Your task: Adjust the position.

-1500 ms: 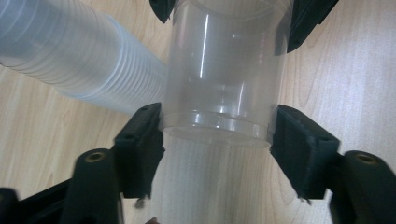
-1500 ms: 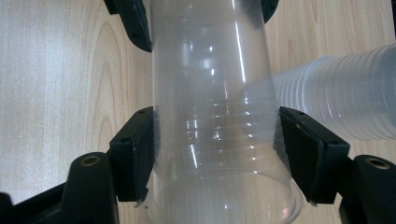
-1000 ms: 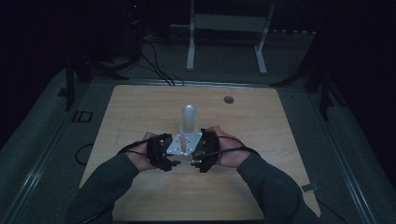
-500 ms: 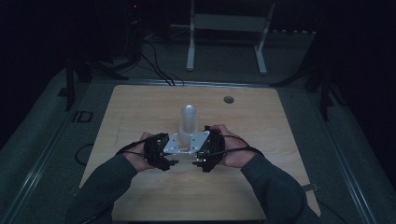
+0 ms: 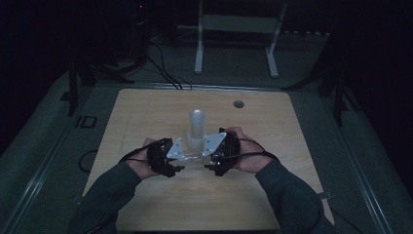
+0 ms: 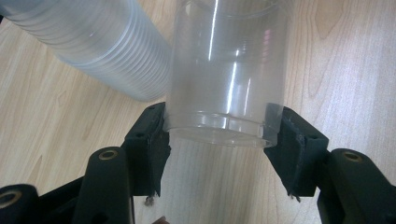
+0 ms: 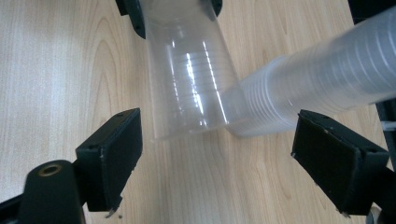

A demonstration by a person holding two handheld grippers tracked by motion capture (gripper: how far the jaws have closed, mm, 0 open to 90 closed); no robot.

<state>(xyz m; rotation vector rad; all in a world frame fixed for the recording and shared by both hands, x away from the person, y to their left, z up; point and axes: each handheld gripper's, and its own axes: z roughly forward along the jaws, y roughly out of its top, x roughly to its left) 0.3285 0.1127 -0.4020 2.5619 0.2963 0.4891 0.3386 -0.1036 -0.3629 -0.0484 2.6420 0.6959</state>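
A light wooden table (image 5: 146, 117) sits in a dim room, with a person's two sleeved forearms reaching in from the near edge. Close to the middle of the table stands a tall stack of clear plastic cups (image 5: 197, 127), directly beyond the two grippers and between them.

The left gripper (image 6: 219, 133) is closed around a single clear cup (image 6: 229, 70) — its two black pads press the cup's walls from either side near the rim end. The stack of cups lies just beside that single cup, touching or nearly touching it, up and to the left of the jaws in the left gripper view.

The right gripper (image 7: 217, 154) faces the left one, its jaws spread wide with bare tabletop between them. Just ahead of its jaws is the single cup's free end, and the stack rises beside it, up toward the right pad — neither pad touches either one.

A small dark round hole (image 5: 238, 104) marks the table farther out, well beyond both grippers.
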